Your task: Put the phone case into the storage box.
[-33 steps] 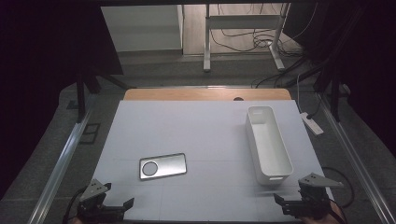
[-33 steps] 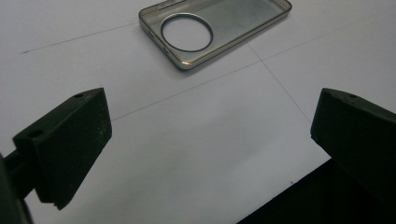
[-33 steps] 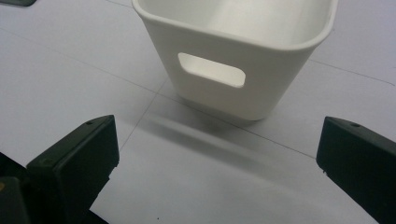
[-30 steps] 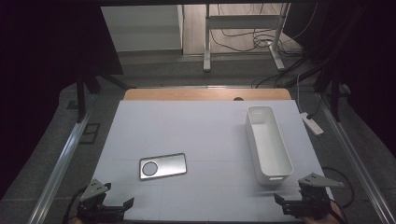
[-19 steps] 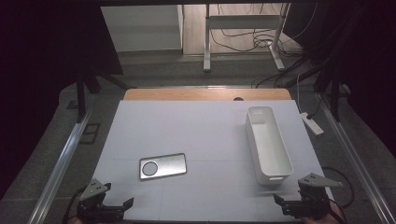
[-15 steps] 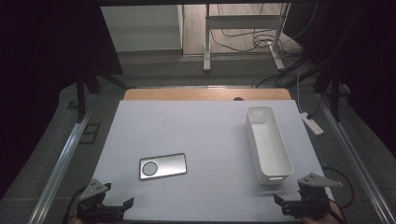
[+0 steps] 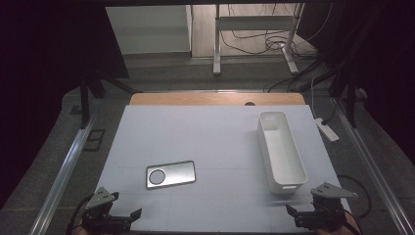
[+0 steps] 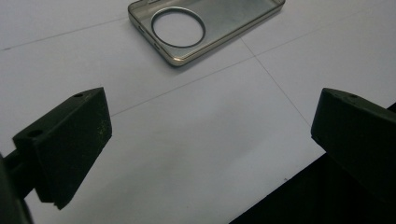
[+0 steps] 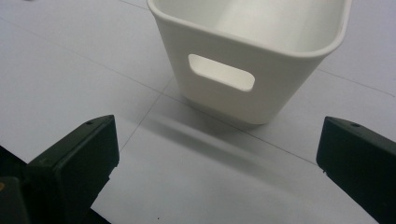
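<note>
Reaching for the case is my step, I judge, and it lies flat on the counter, round cutout toward its left end, its long side running slightly askew to the near edge. My left tool sits just short of the case, at the counter's near edge, jaws spread wide with nothing between them; in the left gripper view the case lies ahead and a little left of the gap between the jaws. To do this well I would bring the tool forward low and turn it so the jaws straddle the case's short width, not its length, since the rim is thin and the metal-looking edge may slip. I would set one jaw on each long side near the middle, press down lightly, then close slowly so it does not skate away.

Well to the right of the case stands the bin, long and white, a handle slot in its near end. My right tool waits just short of that end, also wide open and empty. It can steady the bin if the case goes there.
</note>
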A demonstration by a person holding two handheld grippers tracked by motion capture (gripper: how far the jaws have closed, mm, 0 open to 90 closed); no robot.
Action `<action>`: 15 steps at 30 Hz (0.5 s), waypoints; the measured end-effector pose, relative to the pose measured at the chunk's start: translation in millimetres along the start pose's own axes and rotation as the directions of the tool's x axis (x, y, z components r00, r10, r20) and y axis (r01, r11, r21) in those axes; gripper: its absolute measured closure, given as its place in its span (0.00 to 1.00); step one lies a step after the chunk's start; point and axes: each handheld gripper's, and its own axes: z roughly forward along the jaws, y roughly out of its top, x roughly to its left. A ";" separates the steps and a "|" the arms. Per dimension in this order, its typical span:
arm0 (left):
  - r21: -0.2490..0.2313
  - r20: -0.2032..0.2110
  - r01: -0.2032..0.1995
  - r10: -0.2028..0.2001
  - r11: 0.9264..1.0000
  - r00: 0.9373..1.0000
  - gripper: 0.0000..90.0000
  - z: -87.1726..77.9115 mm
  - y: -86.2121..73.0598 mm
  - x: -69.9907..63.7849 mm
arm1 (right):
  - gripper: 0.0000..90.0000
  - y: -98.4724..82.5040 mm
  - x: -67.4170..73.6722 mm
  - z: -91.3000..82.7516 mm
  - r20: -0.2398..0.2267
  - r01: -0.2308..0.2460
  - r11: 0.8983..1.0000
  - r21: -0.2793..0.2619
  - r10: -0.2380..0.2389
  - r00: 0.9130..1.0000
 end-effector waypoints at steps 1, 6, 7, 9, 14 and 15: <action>-0.002 0.001 0.000 0.000 1.000 1.000 0.00 0.1 0.2 0.3 | 0.00 0.0 0.1 0.1 0.001 0.002 1.000 0.001 -0.002 1.000; 0.003 -0.008 -0.002 0.002 1.000 1.000 0.00 0.8 1.5 1.0 | 0.00 0.2 -0.3 0.9 -0.004 -0.002 1.000 0.003 0.002 1.000; 0.004 -0.003 -0.001 0.001 1.000 1.000 0.00 1.2 2.0 1.3 | 0.00 0.2 -0.4 1.0 -0.006 -0.003 1.000 0.003 0.003 1.000; 0.002 0.004 -0.001 0.001 1.000 1.000 0.00 1.7 2.7 1.7 | 0.00 0.3 -0.8 1.0 -0.006 -0.006 1.000 0.006 0.006 1.000; -0.006 0.006 -0.001 0.001 1.000 1.000 0.00 2.9 4.2 2.7 | 0.00 0.5 -1.9 1.6 -0.014 -0.010 1.000 0.012 0.010 1.000; -0.006 0.011 0.004 -0.004 1.000 1.000 0.00 3.4 4.5 2.9 | 0.00 0.5 -1.6 1.7 -0.013 -0.008 1.000 0.013 0.009 1.000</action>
